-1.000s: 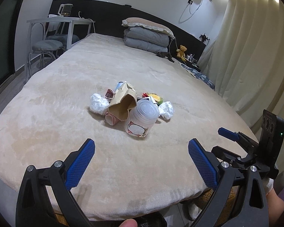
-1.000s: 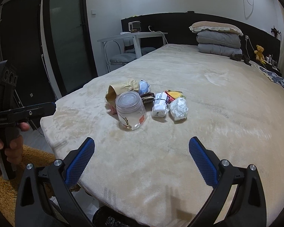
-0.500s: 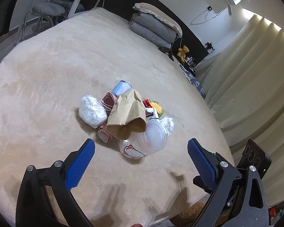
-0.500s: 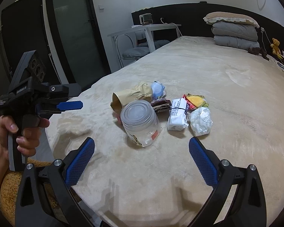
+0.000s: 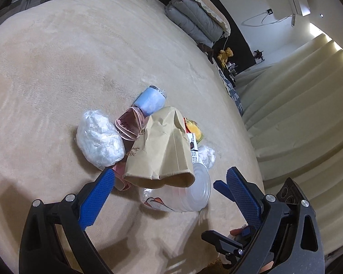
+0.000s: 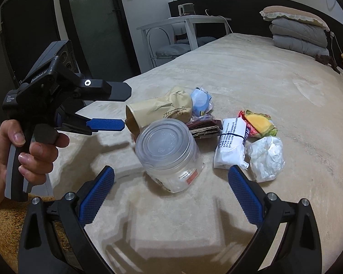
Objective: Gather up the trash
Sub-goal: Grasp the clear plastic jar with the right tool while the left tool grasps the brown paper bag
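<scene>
Left tongs (image 5: pixel 169 187) moved closer, paper bag (image 5: pixel 160 150) mouth facing them

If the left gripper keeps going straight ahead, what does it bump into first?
Most likely the brown paper bag: the open left gripper frames the bag's open mouth. The clear plastic jar lies just beneath, so depth is uncertain.

Brown paper bag (image 5: pixel 162 146), lt-blue roll (image 5: pixel 150 100) – beige bed (image 5: pixel 57 52), clear jar (image 6: pixel 169 150).
</scene>
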A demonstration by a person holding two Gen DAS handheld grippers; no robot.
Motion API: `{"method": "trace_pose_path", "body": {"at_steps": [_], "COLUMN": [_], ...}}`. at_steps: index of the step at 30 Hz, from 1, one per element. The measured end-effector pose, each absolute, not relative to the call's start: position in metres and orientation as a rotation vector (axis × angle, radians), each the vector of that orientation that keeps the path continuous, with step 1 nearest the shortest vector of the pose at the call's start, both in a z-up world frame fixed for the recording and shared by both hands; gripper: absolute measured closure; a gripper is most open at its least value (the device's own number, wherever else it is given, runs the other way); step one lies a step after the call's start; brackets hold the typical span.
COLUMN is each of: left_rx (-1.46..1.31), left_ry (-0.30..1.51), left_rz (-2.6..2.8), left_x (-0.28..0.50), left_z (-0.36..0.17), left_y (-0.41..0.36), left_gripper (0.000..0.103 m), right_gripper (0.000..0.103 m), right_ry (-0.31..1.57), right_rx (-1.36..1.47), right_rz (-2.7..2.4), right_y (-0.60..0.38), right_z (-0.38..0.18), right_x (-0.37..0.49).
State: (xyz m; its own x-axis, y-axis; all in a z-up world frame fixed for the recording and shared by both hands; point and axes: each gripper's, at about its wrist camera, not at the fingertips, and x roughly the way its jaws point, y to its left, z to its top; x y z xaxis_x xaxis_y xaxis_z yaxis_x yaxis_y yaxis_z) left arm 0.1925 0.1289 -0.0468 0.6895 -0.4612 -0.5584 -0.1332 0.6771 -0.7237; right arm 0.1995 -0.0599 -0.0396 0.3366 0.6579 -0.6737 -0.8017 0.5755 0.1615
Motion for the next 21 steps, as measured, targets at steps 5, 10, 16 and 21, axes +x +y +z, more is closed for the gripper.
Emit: {"method": "trace_pose_path", "body": {"at_steps": [5, 10, 16, 21], "left_rx": [-0.831, -0.813, -0.777, -0.759], "left_ry": [0.831, 0.842, 0.844, 0.82], "left_rz": [-0.212, -0.201, -0.196, -0.207], "left_x": [0.2, 0.208, 0.208, 0.2], "left_z": [-0.054, -0.057, -0.056, -0.052], "left_y": [0.129, 0.13, 0.128, 0.125], "left_gripper": [0.01, 0.028, 0.042, 0.046], "right_gripper": [0.004, 0.007, 0.035, 0.038], "right_ry": [0.765, 0.759, 0.75, 0.736], "right_rx": [-0.247, -0.284, -0.321, -0.33], "right_rz": [0.987, 0.99, 0.964, 0.955], "right_y": [-0.05, -0.04, -0.031, -0.031], "right_z": [-0.045, -0.051, -0.057, -0.056], "right_x": [0.2, 0.199, 0.203, 0.204]}}
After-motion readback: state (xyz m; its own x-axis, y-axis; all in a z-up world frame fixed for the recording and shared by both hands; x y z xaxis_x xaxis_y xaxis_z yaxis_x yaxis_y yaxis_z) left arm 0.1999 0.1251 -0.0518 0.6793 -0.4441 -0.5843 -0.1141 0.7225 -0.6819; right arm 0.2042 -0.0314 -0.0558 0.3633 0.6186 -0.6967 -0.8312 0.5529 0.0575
